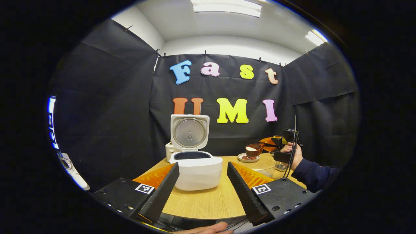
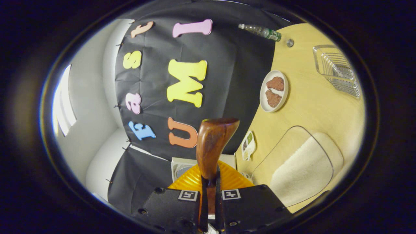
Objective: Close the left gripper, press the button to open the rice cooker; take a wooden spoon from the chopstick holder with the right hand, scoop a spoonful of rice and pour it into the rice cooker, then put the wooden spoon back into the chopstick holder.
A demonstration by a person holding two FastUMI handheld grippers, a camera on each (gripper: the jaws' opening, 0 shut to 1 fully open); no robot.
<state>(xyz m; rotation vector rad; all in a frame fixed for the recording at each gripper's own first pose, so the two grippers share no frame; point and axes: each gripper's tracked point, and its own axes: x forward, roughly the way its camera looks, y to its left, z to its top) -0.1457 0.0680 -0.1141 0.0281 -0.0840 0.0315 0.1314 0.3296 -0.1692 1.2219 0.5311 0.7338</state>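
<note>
Rice cooker (image 1: 196, 169), lid raised, is seen at centre of the left gripper view on the desk (image 1: 208, 201), between widely parted fingers of the left gripper (image 1: 202, 185). Wooden spoon (image 2: 213, 143) is clamped between the right gripper (image 2: 210, 182) fingers, lower centre; rice container (image 2: 302, 169) at lower right.

The rice cooker (image 1: 196, 172) stands open on the bench (image 1: 208, 201) with its lid (image 1: 189, 132) upright at the back — the pot mouth is bare from above and from the front. Bare bench lies between the left tongs (image 1: 201, 191) and the cooker. To its right crowd a plate (image 1: 248, 158) and a clear container (image 1: 265, 167), beside the right tongs (image 1: 273, 143) carrying the wooden spoon (image 1: 254, 150).
</note>
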